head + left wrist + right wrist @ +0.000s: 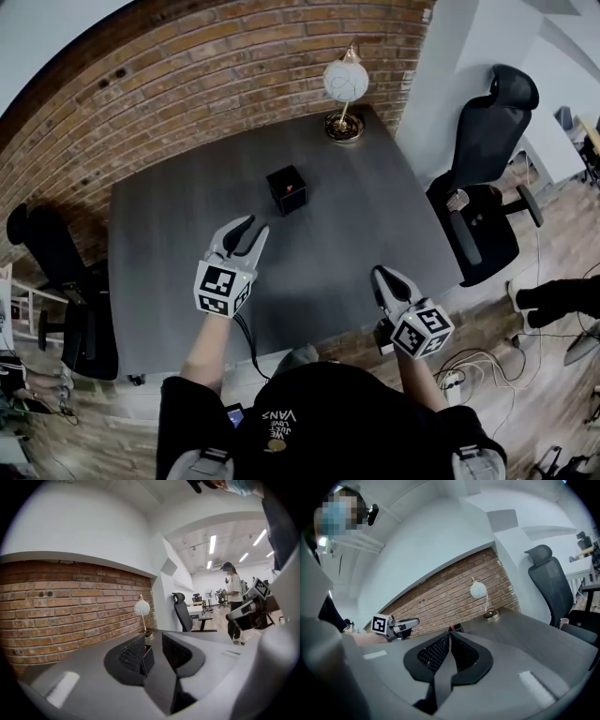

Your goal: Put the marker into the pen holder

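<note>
A black cube pen holder (287, 189) stands near the middle of the dark table (178, 225), with a red marker tip (292, 190) showing inside it. My left gripper (246, 231) hovers just short of the holder, open, with nothing between its fingers. In the left gripper view the holder (146, 659) shows through the gap of that gripper (153, 642). My right gripper (380, 275) hangs near the table's front right edge, shut and empty. In the right gripper view its jaws (449, 637) meet at the tips, and the holder (457, 630) stands beyond them.
A table lamp with a white globe (345, 86) stands at the table's far edge by the brick wall (206, 66). A black office chair (487, 187) is to the right of the table, another (56, 272) to the left. Cables lie on the floor (469, 375).
</note>
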`<state>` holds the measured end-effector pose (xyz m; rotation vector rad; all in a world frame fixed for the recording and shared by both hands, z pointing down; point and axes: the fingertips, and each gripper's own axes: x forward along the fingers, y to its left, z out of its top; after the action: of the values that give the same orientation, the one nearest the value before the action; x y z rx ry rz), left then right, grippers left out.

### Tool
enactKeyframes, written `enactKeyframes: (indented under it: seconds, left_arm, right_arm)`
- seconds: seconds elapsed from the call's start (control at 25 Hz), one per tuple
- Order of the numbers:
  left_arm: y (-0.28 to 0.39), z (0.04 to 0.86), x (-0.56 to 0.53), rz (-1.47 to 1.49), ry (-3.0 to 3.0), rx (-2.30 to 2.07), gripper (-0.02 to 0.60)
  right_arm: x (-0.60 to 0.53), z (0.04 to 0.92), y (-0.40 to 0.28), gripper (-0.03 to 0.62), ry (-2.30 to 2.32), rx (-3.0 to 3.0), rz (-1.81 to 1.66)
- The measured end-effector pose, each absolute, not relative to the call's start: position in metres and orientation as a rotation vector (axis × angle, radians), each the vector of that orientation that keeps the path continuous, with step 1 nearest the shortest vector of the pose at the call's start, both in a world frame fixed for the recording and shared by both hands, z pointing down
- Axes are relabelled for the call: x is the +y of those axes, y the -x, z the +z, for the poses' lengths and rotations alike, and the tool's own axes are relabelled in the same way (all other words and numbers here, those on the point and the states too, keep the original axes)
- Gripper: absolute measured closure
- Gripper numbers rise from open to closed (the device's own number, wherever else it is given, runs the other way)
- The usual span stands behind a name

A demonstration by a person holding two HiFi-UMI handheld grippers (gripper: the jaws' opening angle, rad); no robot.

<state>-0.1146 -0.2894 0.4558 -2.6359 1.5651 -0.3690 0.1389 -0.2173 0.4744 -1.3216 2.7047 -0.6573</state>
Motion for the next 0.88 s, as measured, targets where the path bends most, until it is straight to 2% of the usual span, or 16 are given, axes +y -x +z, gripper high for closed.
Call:
enactKeyframes:
  seconds: [0.2,0.88]
  left_arm:
    - [0.125,0.453,-0.249,-0.327,2.628,1.632,0.414]
    - [0.127,0.471,-0.126,-0.211,2.607,1.862,0.505]
  right_arm:
    - [-0.208,0.468,-0.128,0.592,1.263,2.744,-0.614]
    - [-0.165,0.474,-0.105,0.592,1.104,2.846,-0.637]
